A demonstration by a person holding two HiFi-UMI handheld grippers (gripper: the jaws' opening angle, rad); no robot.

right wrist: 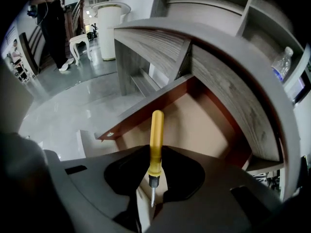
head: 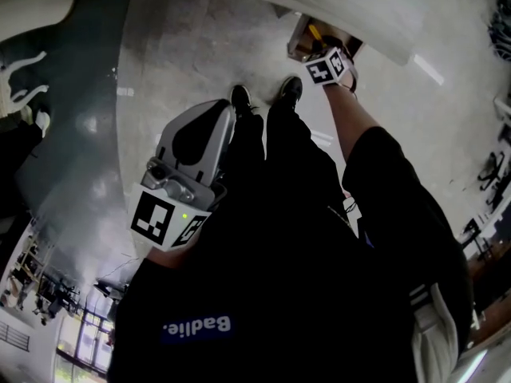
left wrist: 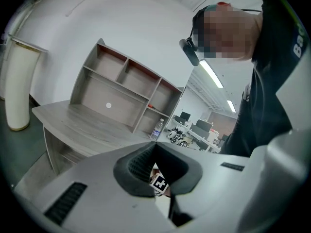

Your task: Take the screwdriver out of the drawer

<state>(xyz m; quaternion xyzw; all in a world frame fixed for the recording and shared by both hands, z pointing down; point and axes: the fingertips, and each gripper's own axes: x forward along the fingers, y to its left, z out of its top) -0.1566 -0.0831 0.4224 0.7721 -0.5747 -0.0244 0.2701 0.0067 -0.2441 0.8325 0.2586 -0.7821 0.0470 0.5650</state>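
The screwdriver [right wrist: 156, 140] stood over the floor of the open drawer [right wrist: 204, 130], and we had our right gripper [right wrist: 155, 153] closed on its yellow handle. We held our left gripper [left wrist: 155, 147] well apart, jaws together and empty.

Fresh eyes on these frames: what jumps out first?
The yellow-handled screwdriver, pinched between the jaws of the right gripper above the open drawer, dominates the right gripper view. In the head view, the left gripper, jaws together and empty, hangs beside the person's dark clothing, above a glossy floor.
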